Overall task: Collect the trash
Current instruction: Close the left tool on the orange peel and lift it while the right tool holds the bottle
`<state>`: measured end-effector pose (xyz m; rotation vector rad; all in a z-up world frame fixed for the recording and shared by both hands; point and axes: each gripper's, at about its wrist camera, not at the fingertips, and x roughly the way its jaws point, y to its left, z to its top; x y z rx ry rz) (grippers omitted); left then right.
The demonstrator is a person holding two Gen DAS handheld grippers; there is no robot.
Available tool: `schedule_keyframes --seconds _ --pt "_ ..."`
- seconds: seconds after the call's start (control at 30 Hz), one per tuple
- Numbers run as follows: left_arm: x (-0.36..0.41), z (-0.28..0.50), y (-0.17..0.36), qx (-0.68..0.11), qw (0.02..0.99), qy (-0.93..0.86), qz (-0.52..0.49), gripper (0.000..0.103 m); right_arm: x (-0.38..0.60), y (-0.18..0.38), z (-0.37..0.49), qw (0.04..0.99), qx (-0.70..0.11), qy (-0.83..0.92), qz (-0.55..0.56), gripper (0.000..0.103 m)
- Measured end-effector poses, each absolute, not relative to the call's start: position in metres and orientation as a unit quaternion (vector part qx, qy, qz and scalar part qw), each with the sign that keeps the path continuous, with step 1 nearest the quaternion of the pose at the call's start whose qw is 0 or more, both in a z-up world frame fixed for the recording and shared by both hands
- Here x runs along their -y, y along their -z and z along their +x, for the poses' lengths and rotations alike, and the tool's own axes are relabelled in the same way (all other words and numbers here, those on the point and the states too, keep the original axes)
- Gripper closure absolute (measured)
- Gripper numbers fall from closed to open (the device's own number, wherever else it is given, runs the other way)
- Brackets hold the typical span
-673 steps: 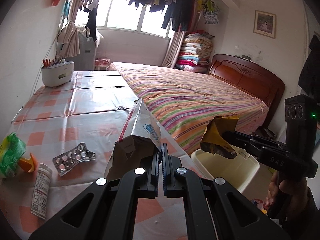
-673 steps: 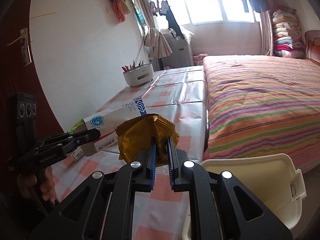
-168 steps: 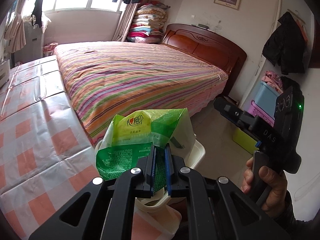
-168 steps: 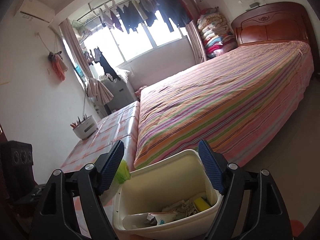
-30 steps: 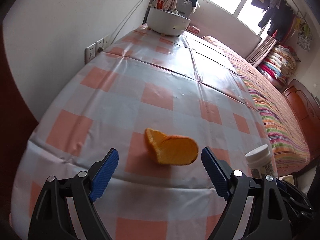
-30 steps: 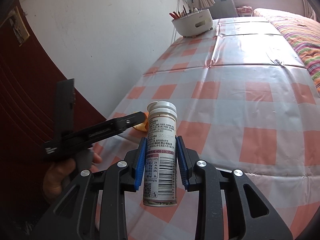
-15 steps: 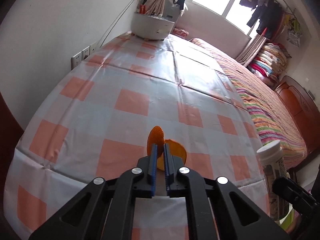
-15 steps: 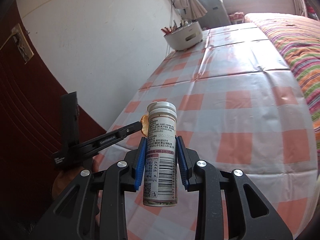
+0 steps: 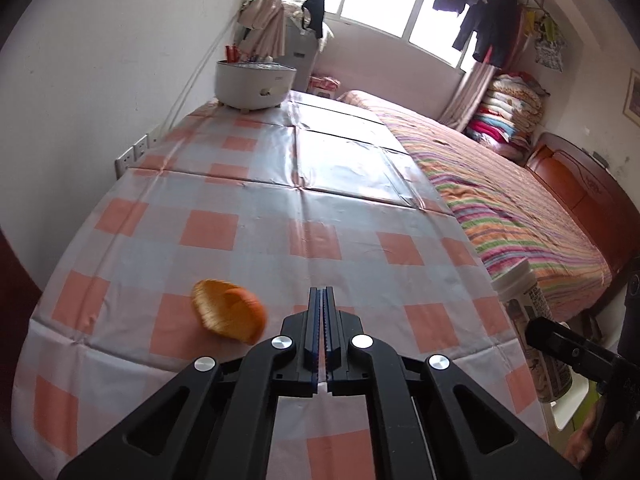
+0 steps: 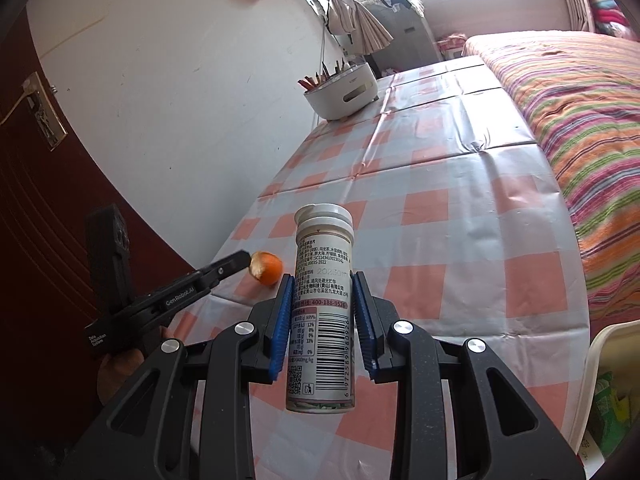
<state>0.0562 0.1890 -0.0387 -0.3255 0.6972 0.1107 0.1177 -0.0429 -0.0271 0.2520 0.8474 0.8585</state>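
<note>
My left gripper (image 9: pixel 323 293) is shut, with nothing between its blue pads. An orange peel (image 9: pixel 228 316) lies blurred just left of its fingers on the checked tablecloth (image 9: pixel 280 208). In the right wrist view the peel (image 10: pixel 267 269) sits right at the left gripper's (image 10: pixel 245 258) tip; I cannot tell whether they touch. My right gripper (image 10: pixel 322 280) is shut on a white tablet bottle (image 10: pixel 322 300), held upright above the table's front. The left wrist view shows the bottle (image 9: pixel 524 296) at the right edge.
A cream trash bin (image 10: pixel 612 340) with a green wrapper (image 10: pixel 608 396) stands beside the table's near right corner. A white pen holder (image 9: pixel 256 80) sits at the far end. The striped bed (image 9: pixel 500 200) runs along the right, the wall and a wall socket (image 9: pixel 132 156) along the left.
The left jaws closed on the orange peel half a second ago; now the peel is out of them, to their left. Both grippers have shifted, and the right still holds the bottle.
</note>
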Motion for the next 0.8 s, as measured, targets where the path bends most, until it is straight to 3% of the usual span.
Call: schedule_keyframes --seconds 0.03,0.1,0.13,0.17,0.63,0.7,0.77,0.8 --pt "-0.192 0.054 0.040 -0.344 0.923 -0.061 -0.161 0.095 0.044 0.027 0.117 0.816 -0.397 -0.403 0.119 0.075" --pt "-0.198 0.054 0.044 -0.358 0.916 -0.068 -0.167 0.053 0.035 0.024 0.118 0.815 -0.396 -0.406 0.119 0.075" --pt "-0.202 0.053 0.046 -0.355 0.915 -0.075 -0.175 0.020 0.032 0.023 0.117 0.815 -0.395 -0.408 0.118 0.075" --pt "-0.206 0.049 0.046 -0.336 0.918 -0.090 -0.188 0.018 0.030 0.023 0.117 0.814 -0.394 -0.409 0.117 0.075" --pt "-0.223 0.091 0.079 -0.404 0.883 -0.073 -0.226 0.018 0.023 0.032 0.122 0.804 -0.398 -0.424 0.124 0.075" --pt "-0.225 0.093 0.081 -0.402 0.883 -0.069 -0.233 0.028 0.027 0.031 0.121 0.804 -0.396 -0.425 0.126 0.075" --pt "-0.224 0.094 0.084 -0.405 0.881 -0.069 -0.234 0.064 0.030 0.031 0.122 0.805 -0.396 -0.423 0.129 0.075" --pt "-0.224 0.094 0.082 -0.399 0.884 -0.068 -0.233 0.068 0.032 0.030 0.123 0.805 -0.395 -0.422 0.132 0.075"
